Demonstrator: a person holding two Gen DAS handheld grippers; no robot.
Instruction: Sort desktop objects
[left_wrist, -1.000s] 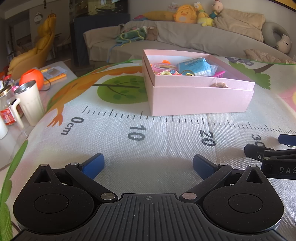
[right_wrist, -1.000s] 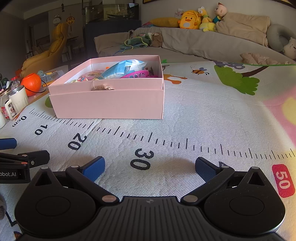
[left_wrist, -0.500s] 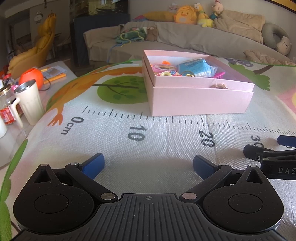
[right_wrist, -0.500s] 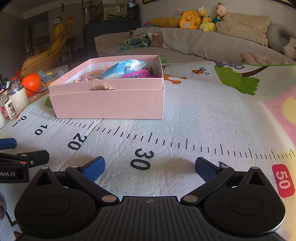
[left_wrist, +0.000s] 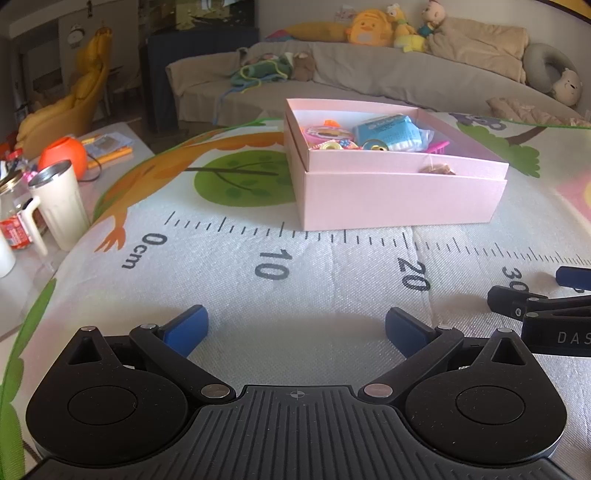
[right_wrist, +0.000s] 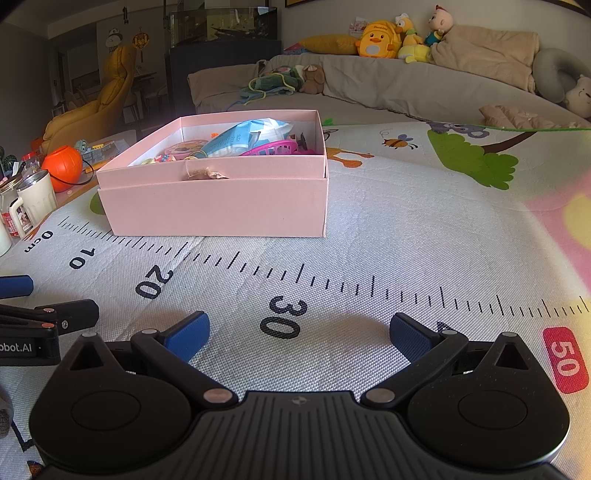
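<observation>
A pink cardboard box (left_wrist: 399, 199) (right_wrist: 221, 203) stands on the ruler-printed play mat (left_wrist: 295, 280) (right_wrist: 369, 236). Inside lie a blue tissue pack (left_wrist: 388, 127) (right_wrist: 243, 138), a magenta comb (right_wrist: 275, 149), a round pink toy (left_wrist: 325, 133) and other small items. My left gripper (left_wrist: 295, 325) rests low near the 10 to 20 cm marks, open and holding nothing. My right gripper (right_wrist: 299, 330) hovers by the 30 mark, open and holding nothing. Each shows at the other view's edge: right gripper (left_wrist: 546, 306), left gripper (right_wrist: 40, 314).
To the left, off the mat, stand a cream tumbler (left_wrist: 61, 205) (right_wrist: 37, 195), an orange pumpkin bucket (left_wrist: 62, 157) (right_wrist: 62, 168) and a red can (left_wrist: 14, 232). A grey sofa (left_wrist: 369, 77) (right_wrist: 406, 85) with plush toys runs along the back.
</observation>
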